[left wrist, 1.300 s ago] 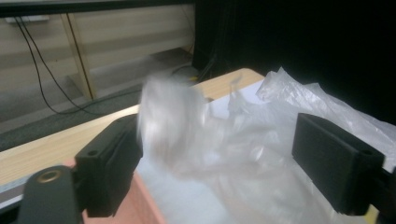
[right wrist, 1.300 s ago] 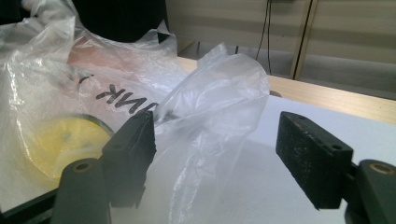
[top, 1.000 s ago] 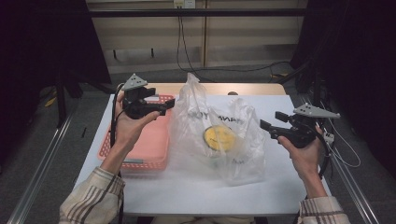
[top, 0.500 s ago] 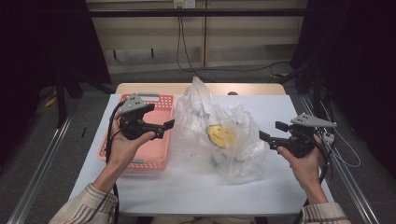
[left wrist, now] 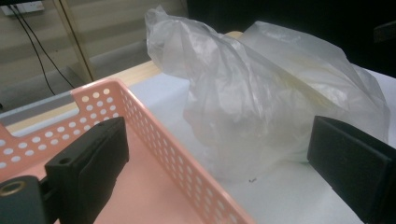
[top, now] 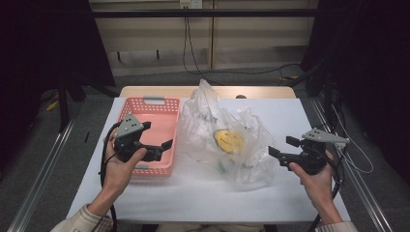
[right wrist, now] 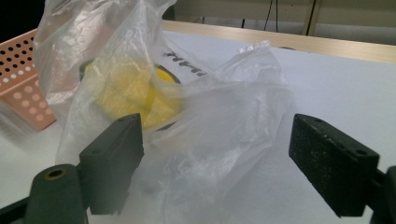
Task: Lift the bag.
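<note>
Fingers of both grippers, left (top: pixel 167 145) and right (top: pixel 271 152), apart and empty, right ones just widening. Crumpled clear plastic bag (top: pixel 227 140) sits mid-tabletop beside pink perforated basket (top: pixel 159 116). Advice: pinch opposite bag edges, avoiding yellow contents (top: pixel 228 140).

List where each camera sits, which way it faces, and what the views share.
High view: above the person's side, looking forward and down on the white table; both hands and each tool show.
Left gripper view: rides the left tool, facing pink basket and plastic bag.
Right gripper view: rides the right tool, facing the bag.
Shared: the bag and basket.
</note>
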`<state>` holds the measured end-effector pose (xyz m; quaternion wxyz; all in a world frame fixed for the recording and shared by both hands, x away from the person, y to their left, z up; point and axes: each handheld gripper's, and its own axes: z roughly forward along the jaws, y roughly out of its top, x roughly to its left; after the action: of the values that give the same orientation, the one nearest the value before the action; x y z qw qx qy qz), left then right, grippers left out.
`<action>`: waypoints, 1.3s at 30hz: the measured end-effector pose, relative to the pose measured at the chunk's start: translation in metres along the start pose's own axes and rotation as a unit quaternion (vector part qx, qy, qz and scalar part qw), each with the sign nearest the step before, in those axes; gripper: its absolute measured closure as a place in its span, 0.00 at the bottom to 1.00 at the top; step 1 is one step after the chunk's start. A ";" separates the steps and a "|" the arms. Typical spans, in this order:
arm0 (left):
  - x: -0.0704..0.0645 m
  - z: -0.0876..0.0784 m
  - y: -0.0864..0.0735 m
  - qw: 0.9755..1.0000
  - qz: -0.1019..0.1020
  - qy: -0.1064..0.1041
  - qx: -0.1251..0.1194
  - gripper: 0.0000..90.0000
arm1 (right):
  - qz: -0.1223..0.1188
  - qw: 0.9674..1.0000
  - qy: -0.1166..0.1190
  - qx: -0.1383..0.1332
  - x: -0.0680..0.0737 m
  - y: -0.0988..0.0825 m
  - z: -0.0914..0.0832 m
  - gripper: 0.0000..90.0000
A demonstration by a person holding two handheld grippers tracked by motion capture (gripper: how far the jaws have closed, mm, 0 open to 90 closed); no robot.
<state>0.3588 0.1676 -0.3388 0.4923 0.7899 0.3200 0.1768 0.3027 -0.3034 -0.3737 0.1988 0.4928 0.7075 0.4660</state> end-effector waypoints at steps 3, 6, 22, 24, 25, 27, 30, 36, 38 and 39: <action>-0.004 -0.003 -0.006 1.000 -0.002 -0.001 0.000 0.06 | -0.004 1.000 -0.002 0.005 0.004 -0.005 0.000 0.19; -0.007 -0.005 -0.016 1.000 0.003 -0.008 0.011 0.06 | -0.009 1.000 -0.016 0.018 0.008 -0.009 0.001 0.16; -0.019 -0.027 -0.061 1.000 -0.002 0.008 0.010 0.07 | -0.004 0.999 -0.032 0.031 0.023 -0.033 0.003 0.11; -0.018 -0.027 -0.065 1.000 -0.009 0.012 0.018 0.07 | -0.004 0.999 -0.031 0.033 0.023 -0.037 0.003 0.11; -0.018 -0.027 -0.068 1.000 -0.011 0.013 0.022 0.07 | -0.006 0.999 -0.031 0.032 0.024 -0.039 0.003 0.11; -0.020 -0.027 -0.074 0.999 -0.017 0.017 0.021 0.07 | -0.006 0.999 -0.028 0.031 0.024 -0.044 0.003 0.11; -0.024 -0.027 -0.081 1.000 -0.007 0.016 0.021 0.07 | -0.008 0.999 -0.025 0.028 0.023 -0.048 0.001 0.09; -0.029 -0.032 -0.090 0.999 -0.013 0.025 0.015 0.07 | -0.003 0.999 -0.033 0.026 0.022 -0.061 -0.002 0.10; -0.029 -0.033 -0.094 0.999 -0.016 0.025 0.014 0.07 | -0.001 0.999 -0.031 0.026 0.020 -0.063 -0.004 0.10; -0.029 -0.033 -0.096 0.999 -0.022 0.027 0.012 0.07 | 0.001 0.999 -0.034 0.021 0.020 -0.065 -0.005 0.10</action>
<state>0.2863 0.2000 -0.4082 0.4779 0.7834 0.3523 0.1839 0.2570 -0.2934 -0.4229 0.2120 0.5133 0.7091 0.4344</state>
